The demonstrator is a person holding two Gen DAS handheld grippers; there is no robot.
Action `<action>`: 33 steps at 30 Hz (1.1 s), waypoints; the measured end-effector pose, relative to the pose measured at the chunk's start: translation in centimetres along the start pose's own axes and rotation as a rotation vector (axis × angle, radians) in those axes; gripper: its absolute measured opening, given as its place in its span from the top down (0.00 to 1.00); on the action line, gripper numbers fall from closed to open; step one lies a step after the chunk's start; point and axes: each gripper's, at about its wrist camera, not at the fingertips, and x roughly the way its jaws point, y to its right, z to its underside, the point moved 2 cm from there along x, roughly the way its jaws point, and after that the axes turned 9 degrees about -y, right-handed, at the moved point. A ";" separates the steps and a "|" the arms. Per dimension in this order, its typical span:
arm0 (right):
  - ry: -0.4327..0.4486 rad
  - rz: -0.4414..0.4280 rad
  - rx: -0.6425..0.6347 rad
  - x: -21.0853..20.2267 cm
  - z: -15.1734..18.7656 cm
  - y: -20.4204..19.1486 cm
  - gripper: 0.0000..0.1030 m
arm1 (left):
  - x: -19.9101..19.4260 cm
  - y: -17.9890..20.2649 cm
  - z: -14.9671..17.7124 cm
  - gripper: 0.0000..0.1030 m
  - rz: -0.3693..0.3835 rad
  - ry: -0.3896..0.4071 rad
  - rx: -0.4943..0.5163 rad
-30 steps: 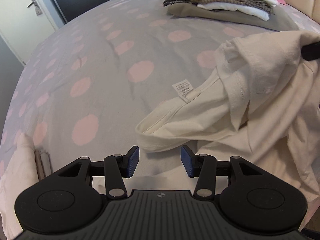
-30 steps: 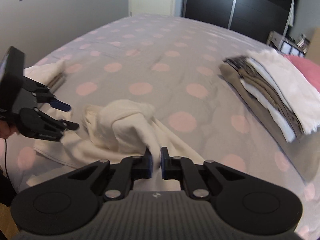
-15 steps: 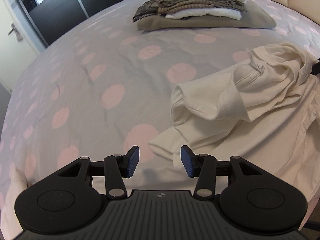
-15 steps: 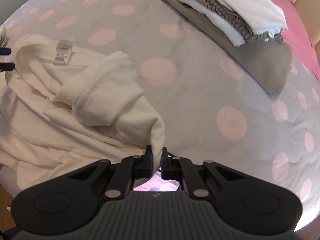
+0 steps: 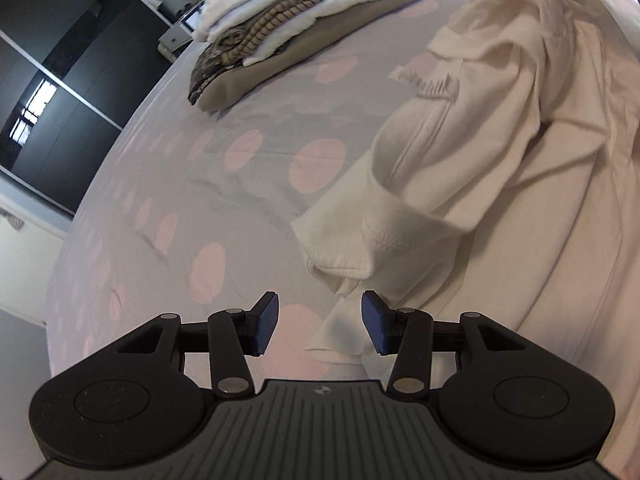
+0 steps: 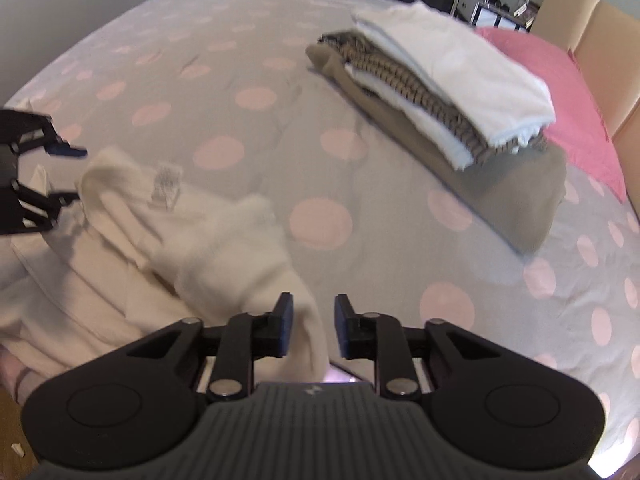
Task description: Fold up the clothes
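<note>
A crumpled cream garment (image 5: 480, 152) lies on the grey bedsheet with pink dots (image 5: 240, 208); its white care label (image 6: 164, 184) shows. My left gripper (image 5: 318, 326) is open, hovering over a loose cream corner just below the sleeve cuff (image 5: 360, 248), with neither pad touching it. In the right wrist view the left gripper (image 6: 74, 174) stands open at the garment's left end. My right gripper (image 6: 314, 328) has its jaws opening. A fold of the cream garment (image 6: 224, 256) hangs between them, resting against the left pad and clear of the right one.
A stack of folded clothes (image 6: 436, 92), white, striped and olive, sits on the bed's far side. A pink pillow (image 6: 560, 92) and a beige headboard (image 6: 600, 48) lie beyond it. A dark wardrobe (image 5: 60, 92) lines the wall. Wooden floor (image 6: 12, 432) shows past the bed's near edge.
The right jaws, shut on a cream fold in both earlier frames, have parted and released it. The left gripper has rolled and closed in on the sleeve cuff, still open.
</note>
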 end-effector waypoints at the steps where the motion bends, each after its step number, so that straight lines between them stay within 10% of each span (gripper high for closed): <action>1: 0.011 -0.020 0.011 -0.3 -0.4 -0.1 0.71 | 0.3 0.1 0.0 0.57 -0.005 0.001 0.008; 12: -0.041 -0.137 0.006 2.2 -3.9 -4.5 0.58 | 0.5 -1.3 -2.0 0.57 0.041 0.149 -0.038; 17: -0.130 -0.040 -0.013 3.9 -2.7 -3.8 0.73 | 0.9 -1.6 -3.0 0.58 0.056 0.183 -0.014; 21: -0.163 -0.031 0.039 4.4 -1.6 -1.8 0.89 | 1.3 -1.9 -4.0 0.85 0.129 0.179 -0.043; 27: -0.114 -0.009 0.109 2.7 -1.6 0.0 0.92 | 0.0 -4.5 -4.7 0.96 0.216 0.156 -0.318; 33: 0.005 0.088 0.098 -0.4 -2.1 0.1 0.93 | -4.5 -9.5 -4.0 0.97 0.141 0.190 -0.536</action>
